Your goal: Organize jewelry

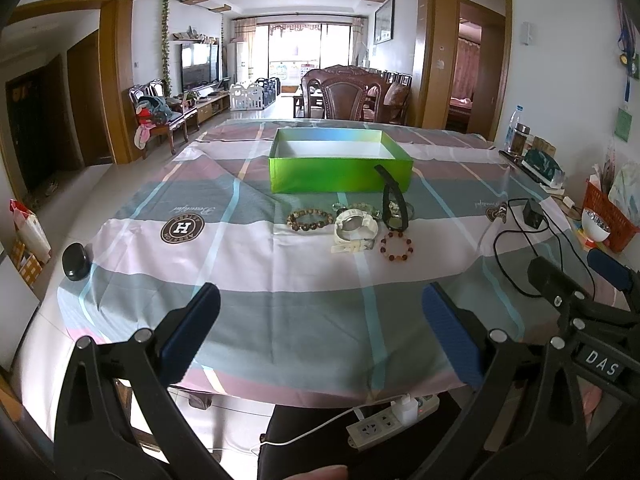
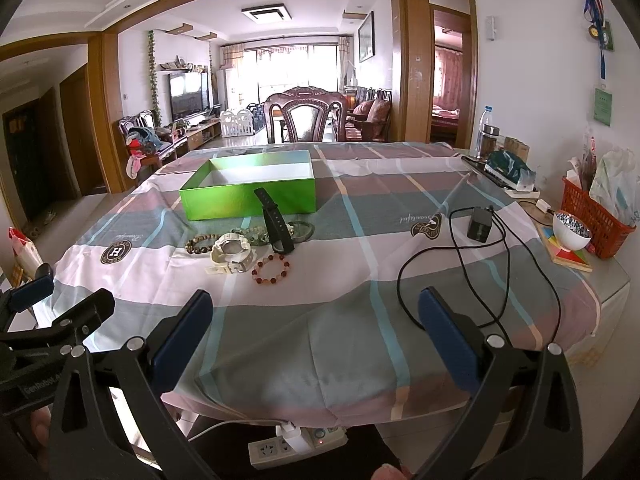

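Jewelry clustered mid-table in the left wrist view, just in front of an open green box (image 1: 340, 160) on the plaid tablecloth (image 1: 260, 300): brown bead bracelet (image 1: 309, 219) to the left, white watch (image 1: 355, 229) in the middle, black watch (image 1: 394, 204) standing up against the box front, red bead bracelet (image 1: 396, 246) nearest the camera. Left gripper (image 1: 320, 334) spread wide over the near table edge, nothing between its blue pads, well short of the pieces. Black round case (image 1: 76, 262) far left on the cloth. From the right wrist view, same cluster left of centre: brown bead bracelet (image 2: 201, 243), white watch (image 2: 232, 254), black watch (image 2: 276, 222), red bead bracelet (image 2: 271, 269), green box (image 2: 252, 190) behind. Right gripper (image 2: 314, 334) likewise wide apart and empty, above the near edge. Black charger (image 2: 480, 224) with looping cable right of it; white bowl (image 2: 571, 236) and red basket (image 2: 596, 216) at the far right.
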The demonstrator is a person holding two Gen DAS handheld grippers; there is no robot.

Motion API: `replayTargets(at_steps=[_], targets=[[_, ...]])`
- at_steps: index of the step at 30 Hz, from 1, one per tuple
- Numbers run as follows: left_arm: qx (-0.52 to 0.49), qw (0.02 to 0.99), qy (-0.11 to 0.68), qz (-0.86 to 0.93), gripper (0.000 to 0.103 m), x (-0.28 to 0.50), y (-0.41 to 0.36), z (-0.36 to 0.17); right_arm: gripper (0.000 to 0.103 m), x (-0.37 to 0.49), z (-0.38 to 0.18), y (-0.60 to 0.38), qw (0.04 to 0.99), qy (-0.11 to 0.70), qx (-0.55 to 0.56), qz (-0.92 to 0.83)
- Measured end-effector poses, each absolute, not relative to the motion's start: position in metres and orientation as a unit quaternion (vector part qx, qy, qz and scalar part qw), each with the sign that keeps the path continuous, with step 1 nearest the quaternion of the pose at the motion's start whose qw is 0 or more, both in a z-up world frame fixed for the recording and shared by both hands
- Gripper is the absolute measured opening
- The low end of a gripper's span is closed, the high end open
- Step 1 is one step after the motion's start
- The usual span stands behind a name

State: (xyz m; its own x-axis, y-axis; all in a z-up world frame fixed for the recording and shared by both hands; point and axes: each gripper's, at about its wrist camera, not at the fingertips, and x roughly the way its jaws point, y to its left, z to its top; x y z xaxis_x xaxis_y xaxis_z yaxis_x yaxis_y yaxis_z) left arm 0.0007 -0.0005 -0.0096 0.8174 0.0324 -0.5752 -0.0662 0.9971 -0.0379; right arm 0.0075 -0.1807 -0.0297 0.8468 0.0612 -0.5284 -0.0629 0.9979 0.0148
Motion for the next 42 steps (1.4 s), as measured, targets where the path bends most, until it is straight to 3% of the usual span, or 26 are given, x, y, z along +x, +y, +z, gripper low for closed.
replayTargets(at_steps=[42], targets=[[-0.025, 0.952, 0.304, 0.025, 0.099, 0.0, 0.0017, -0.0106, 0.1, 0.0106, -0.0376, -0.1799, 0.961, 0.276, -0.001, 0.033]])
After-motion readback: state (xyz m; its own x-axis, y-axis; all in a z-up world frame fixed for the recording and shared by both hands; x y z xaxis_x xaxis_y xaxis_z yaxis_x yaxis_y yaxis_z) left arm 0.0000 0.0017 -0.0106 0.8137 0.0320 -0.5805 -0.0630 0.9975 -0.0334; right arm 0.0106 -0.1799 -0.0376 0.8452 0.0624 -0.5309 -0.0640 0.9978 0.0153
